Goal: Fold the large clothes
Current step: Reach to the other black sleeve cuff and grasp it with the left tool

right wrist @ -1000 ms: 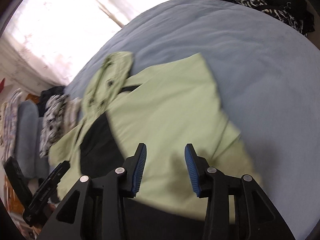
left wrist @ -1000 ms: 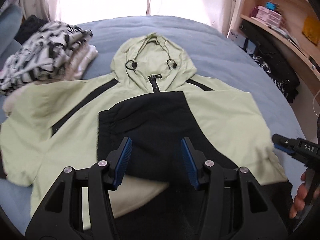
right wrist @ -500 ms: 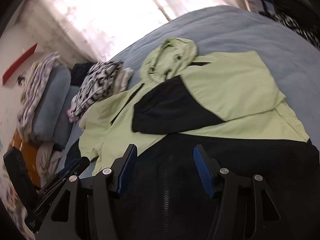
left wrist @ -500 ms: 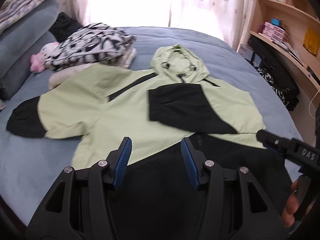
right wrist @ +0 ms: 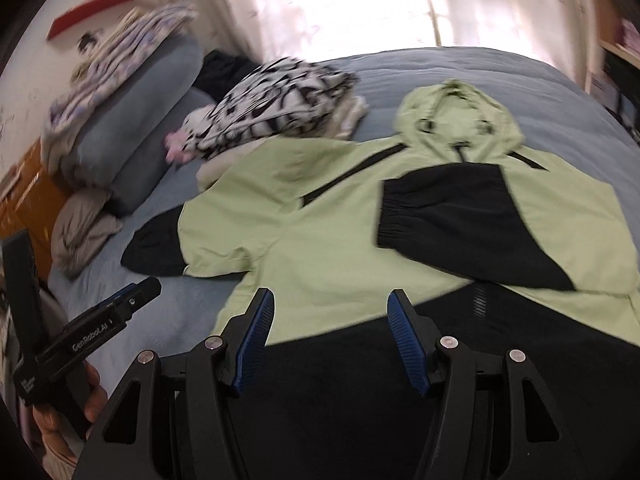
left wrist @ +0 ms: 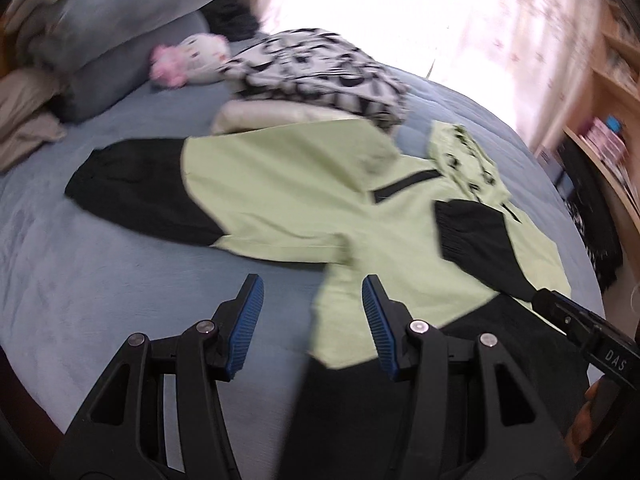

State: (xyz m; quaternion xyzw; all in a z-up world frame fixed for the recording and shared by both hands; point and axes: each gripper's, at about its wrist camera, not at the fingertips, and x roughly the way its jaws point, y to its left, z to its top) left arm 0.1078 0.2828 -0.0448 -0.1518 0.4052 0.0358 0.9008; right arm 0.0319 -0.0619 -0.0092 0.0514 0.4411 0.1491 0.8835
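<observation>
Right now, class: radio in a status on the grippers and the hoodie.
Left gripper and right gripper open, empty. Hoodie flat on bed, one sleeve folded in. Folded clothes pile touching shoulder.

Hoodie (right wrist: 348, 240) pale green, black sleeve ends and hem – black chest stripes. Bedspread (left wrist: 120, 280) grey-blue. Folded pile (right wrist: 276, 108) black-and-white patterned. Plush toy (left wrist: 188, 60) white, pink. Pillows (right wrist: 140, 120) blue-grey. Gripper pads (left wrist: 248, 320) blue.
</observation>
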